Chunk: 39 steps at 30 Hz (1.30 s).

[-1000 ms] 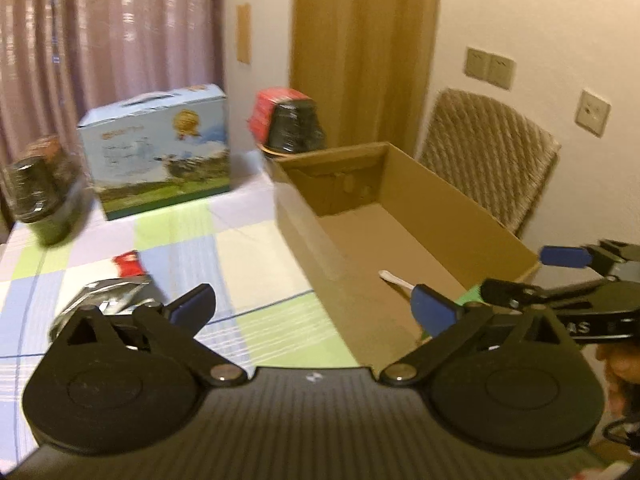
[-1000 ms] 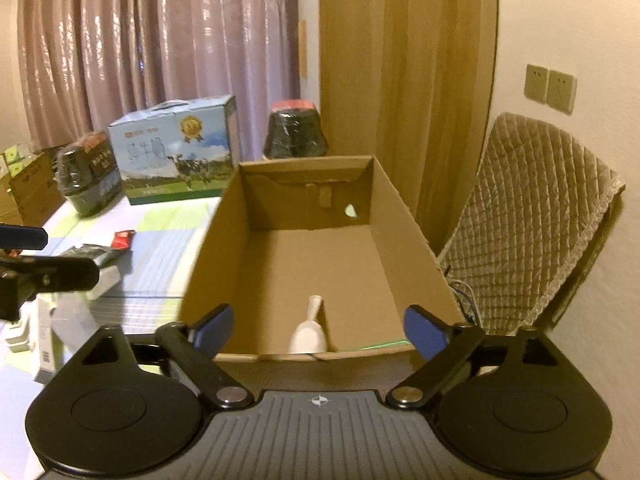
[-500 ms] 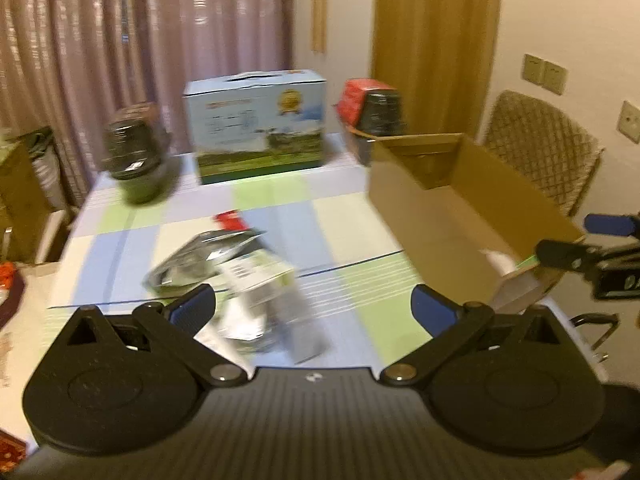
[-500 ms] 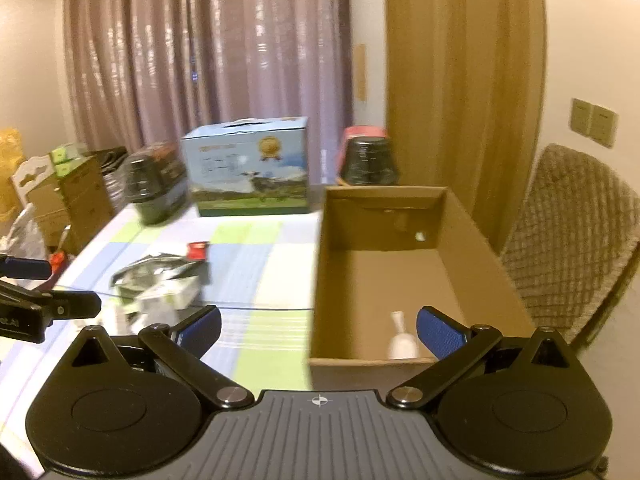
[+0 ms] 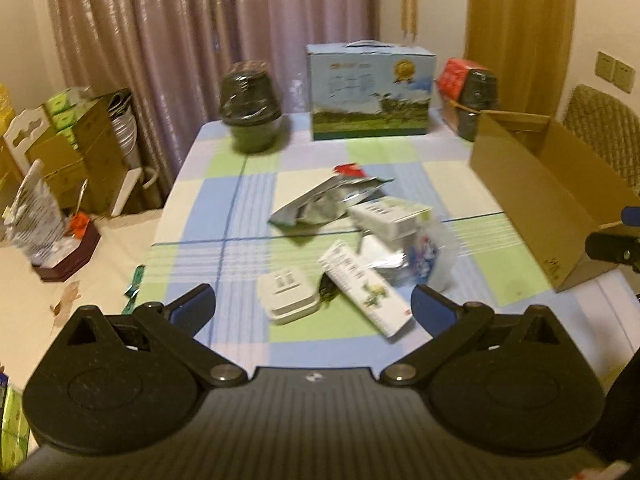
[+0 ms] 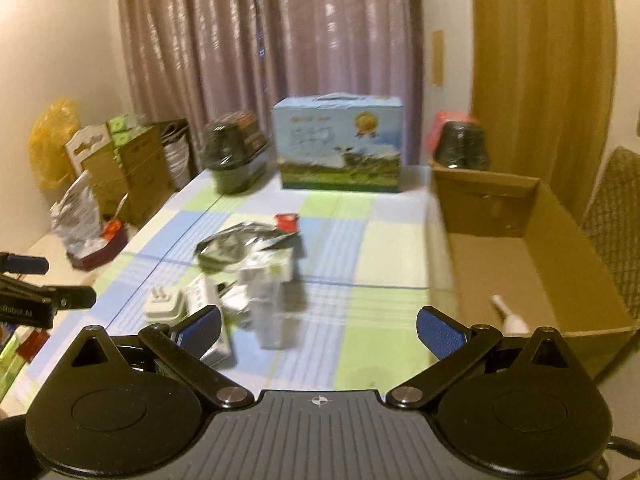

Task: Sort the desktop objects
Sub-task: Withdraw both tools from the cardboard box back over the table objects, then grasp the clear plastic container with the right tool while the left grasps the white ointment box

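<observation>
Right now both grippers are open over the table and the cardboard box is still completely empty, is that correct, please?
Not quite: the cardboard box is not empty. The right wrist view shows a small white object on its floor. The left gripper and right gripper are indeed open.

Warm, dim yellowish room light falls from overhead. Both views are soft with motion blur, worst on the clutter just ahead of each tool; fisheye bending darkens the corners.

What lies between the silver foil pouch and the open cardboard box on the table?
In the right wrist view, only bare checked tablecloth separates the silver foil pouch from the cardboard box.
</observation>
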### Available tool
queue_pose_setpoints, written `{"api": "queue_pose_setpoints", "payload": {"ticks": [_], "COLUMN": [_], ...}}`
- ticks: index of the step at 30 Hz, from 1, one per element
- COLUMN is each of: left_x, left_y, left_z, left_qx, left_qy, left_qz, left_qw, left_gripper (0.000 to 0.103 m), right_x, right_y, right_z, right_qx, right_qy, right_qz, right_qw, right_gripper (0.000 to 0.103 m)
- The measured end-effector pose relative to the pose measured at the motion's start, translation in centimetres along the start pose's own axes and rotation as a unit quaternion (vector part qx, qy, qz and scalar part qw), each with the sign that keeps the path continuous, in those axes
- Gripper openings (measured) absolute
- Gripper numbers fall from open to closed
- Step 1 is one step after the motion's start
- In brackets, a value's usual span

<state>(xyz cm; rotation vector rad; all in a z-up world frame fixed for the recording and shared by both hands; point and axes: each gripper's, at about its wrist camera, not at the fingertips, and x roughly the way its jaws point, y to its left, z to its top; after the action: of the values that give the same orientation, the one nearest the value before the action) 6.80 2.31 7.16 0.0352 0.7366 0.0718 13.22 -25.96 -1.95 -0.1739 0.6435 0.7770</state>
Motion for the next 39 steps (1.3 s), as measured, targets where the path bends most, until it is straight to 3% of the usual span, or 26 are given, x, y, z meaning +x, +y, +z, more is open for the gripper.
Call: {"api": "queue_pose_setpoints", "payload": {"ticks": [8,20,27,39], "left_x": [2.0,5.8,9.1,13.8], "left_y": [2.2,1.1,0.1,-0.1], "left_z": [-1.1,-0.7,0.0,-0.7], "left_qx": [-0.015,-0.022,-0.027,-0.024], "left_qy": [0.028,0.045,0.055,0.079], "left_qz": [0.005,-0.02,-0.028,-0.034], "left_qw": [0.9995,0.9985,0.9977,0.996], "left_gripper": [0.102,0.102,0.099,0.09], "right_x": [2.4,6.8,10.4,15.6], "right_y": [1.8,2.6,2.1,0.9], "right_z": [-0.8,-1.6,-1.7,-1.1], "right_qx": [-0.02,-0.04,-0.04,-0.007], "right_qy": [0.021,0.049,0.069,0.078], "right_qz": [0.012,0.028,0.038,0.06], "right_qw": [1.0,0.998,0.996,0.995], "right_gripper": [0.101,0.1,0.076,0.061]}}
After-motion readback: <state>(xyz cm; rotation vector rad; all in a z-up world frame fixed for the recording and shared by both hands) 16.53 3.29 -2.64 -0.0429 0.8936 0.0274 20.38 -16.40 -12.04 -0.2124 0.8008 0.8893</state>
